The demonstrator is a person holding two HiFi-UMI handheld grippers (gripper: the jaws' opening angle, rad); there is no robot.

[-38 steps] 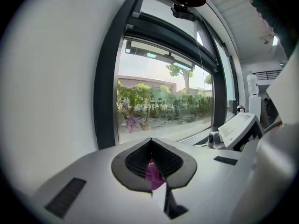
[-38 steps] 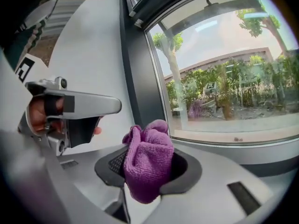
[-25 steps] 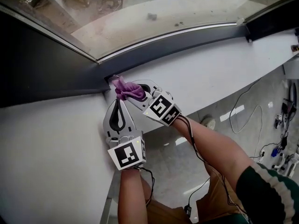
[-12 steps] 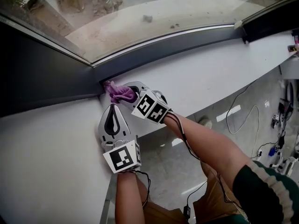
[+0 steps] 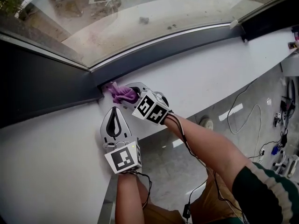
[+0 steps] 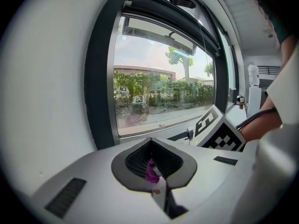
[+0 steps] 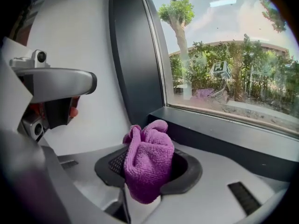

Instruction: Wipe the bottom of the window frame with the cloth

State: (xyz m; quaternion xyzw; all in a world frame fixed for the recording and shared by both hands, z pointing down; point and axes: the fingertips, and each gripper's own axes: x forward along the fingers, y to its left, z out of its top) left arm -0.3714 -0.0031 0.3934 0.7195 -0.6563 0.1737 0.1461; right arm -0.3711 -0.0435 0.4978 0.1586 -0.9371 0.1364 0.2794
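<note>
Left tool (image 5: pixel 115 112): jaws pressed together, tip pointing away from the body. Left forearm (image 5: pixel 129 199) bare, running straight back from it. Right tool (image 5: pixel 131 93): just beyond the left tool's tip, jaws clamped on a bunched purple cloth (image 5: pixel 119 92). Right forearm (image 5: pixel 205 146) bare, reaching in diagonally from the lower right. Green striped sleeve (image 5: pixel 264 190) covers the upper arm.

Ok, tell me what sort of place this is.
Probably an indoor workroom or lab beside a big window: a dark window frame over a white sill, loose cables on the grey floor, trees outside.
</note>
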